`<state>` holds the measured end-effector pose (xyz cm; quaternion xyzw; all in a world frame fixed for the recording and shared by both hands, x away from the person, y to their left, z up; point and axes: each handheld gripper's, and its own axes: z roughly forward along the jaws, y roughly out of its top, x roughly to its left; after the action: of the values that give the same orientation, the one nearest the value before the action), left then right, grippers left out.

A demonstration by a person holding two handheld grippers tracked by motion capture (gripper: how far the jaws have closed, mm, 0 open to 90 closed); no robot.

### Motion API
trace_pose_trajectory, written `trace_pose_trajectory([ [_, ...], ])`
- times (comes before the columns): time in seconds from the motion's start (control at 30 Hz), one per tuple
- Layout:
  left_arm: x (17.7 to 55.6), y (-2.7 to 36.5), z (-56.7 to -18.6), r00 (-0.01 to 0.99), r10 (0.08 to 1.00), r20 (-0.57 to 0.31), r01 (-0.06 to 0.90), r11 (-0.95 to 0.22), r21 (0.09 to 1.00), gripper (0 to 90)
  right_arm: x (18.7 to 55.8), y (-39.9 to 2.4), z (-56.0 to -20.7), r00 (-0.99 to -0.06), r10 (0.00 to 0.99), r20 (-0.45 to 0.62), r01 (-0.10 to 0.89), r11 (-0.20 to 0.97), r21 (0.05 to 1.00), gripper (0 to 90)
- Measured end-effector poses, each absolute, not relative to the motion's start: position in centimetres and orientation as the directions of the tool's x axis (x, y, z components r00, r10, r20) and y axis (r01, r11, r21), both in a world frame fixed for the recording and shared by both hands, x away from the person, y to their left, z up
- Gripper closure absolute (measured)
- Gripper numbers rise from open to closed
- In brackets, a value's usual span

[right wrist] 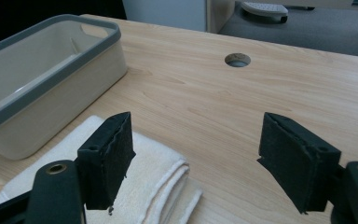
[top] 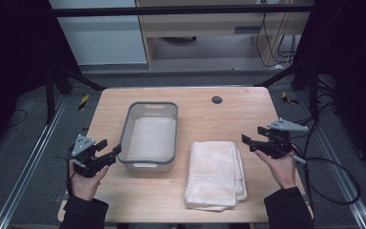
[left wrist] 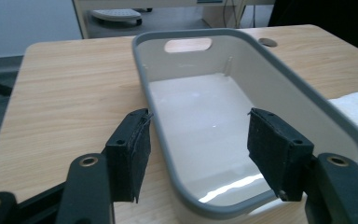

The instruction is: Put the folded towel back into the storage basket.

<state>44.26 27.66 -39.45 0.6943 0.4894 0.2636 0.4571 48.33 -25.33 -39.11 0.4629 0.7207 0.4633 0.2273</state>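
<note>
With our left gripper (top: 108, 149) and right gripper (top: 249, 141) both spread wide and empty, we risk snagging only the top layer of the folded towel (top: 215, 172) so it unfolds, or bumping the tub (top: 151, 135).

The tabletop (top: 205, 119) carries two obstacles side by side: a grey-rimmed tub (top: 151, 135) left of centre and a folded towel (top: 215, 174) just right of it, with a narrow strip of bare wood between. Bare wood lies open behind the towel, around a cable hole (top: 217, 99), and along both side edges. The tub's inside is empty and open from above.
</note>
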Motion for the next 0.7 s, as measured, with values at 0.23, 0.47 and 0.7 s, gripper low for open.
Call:
trace_pose_trajectory([
  [0.23, 44.3, 24.7, -38.8, 0.437, 0.897, -0.069, 0.423, -0.138, 0.895, 38.4, 48.5, -24.8, -38.4, -0.482, 0.871, 0.097, 0.451, 0.151, 0.88, 26.5],
  [0.47, 44.1, 22.7, -38.4, 0.475, 0.878, -0.065, 0.415, -0.159, 0.896, 38.5, 48.5, -24.6, -38.1, -0.489, 0.867, 0.101, 0.449, 0.151, 0.881, 26.9],
  [0.7, 43.6, 20.4, -38.4, 0.516, 0.854, -0.063, 0.404, -0.178, 0.897, 39.0, 48.6, -24.1, -38.3, -0.49, 0.865, 0.109, 0.455, 0.147, 0.878, 27.5],
])
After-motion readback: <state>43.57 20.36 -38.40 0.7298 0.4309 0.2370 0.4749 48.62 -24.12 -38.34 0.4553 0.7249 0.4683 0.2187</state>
